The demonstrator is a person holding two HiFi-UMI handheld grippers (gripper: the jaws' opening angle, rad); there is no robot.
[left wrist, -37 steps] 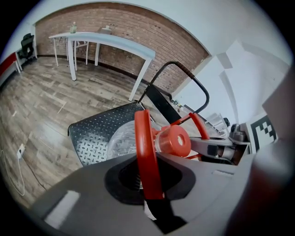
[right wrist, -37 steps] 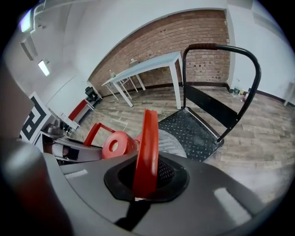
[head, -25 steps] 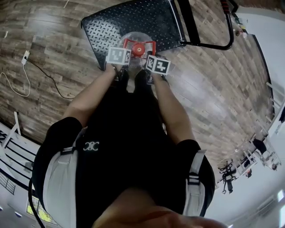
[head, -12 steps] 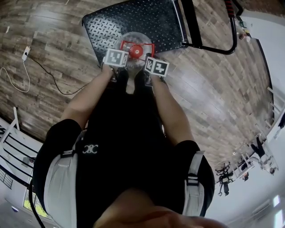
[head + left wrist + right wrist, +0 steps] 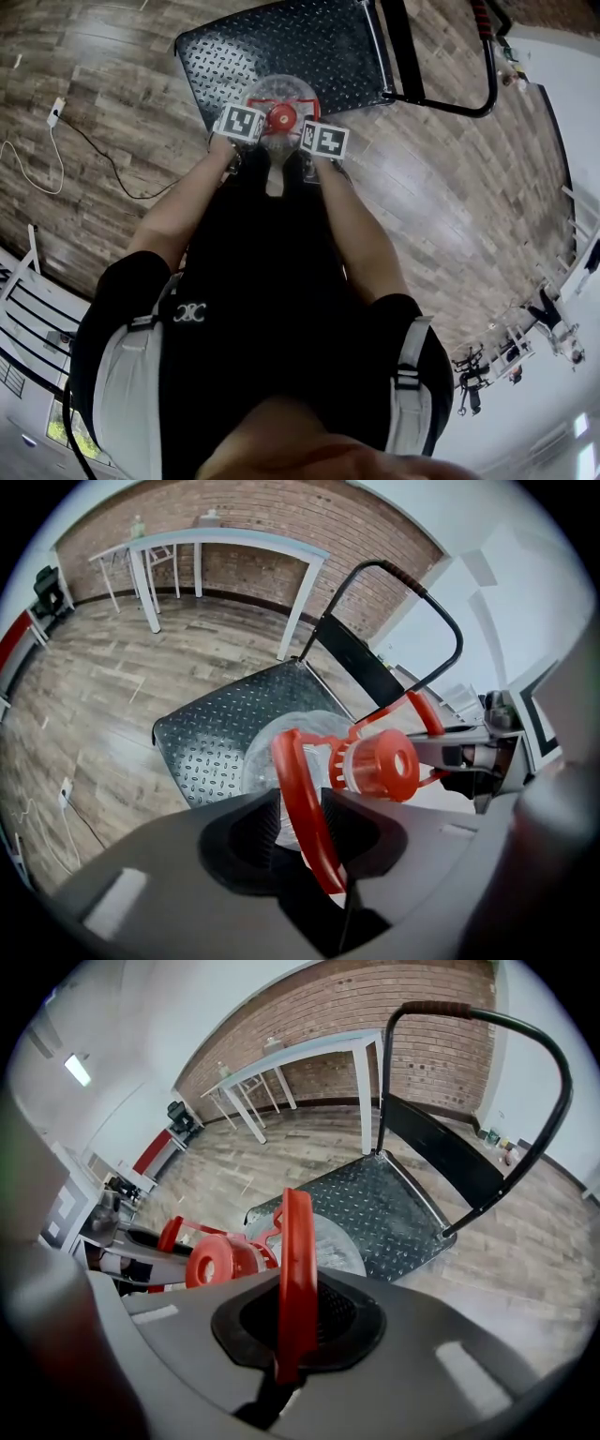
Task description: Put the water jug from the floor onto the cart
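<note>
On the far left of the head view a white cable (image 5: pixel 42 178) trails over the wood floor (image 5: pixel 122 84). Next along comes the left claw (image 5: pixel 298 819), pointing steeply down. Its jaws have just been opening and now stand wide apart. The red carry handle (image 5: pixel 302 803) of the water jug (image 5: pixel 281 92) runs up between them, and a clear gap shows between the left-hand pad and the handle, so the pads are not clamped on it.

In the middle sits the jug itself, a clear round body with a red cap (image 5: pixel 380 768) on top. From above it lies over the near edge of the cart (image 5: pixel 281 42), on the side of the black tread-plate deck closest to the person. Whether its base rests fully on the deck cannot be told.

Just to the right, the right claw (image 5: pixel 298 1324) also points steeply down. Its jaws are closed tight on the other side of the same red handle, which stands upright in its own view, pinched between the two dark pads.

Further right, the cart's black push bar (image 5: pixel 473 94) rises from the deck's far end.
</note>
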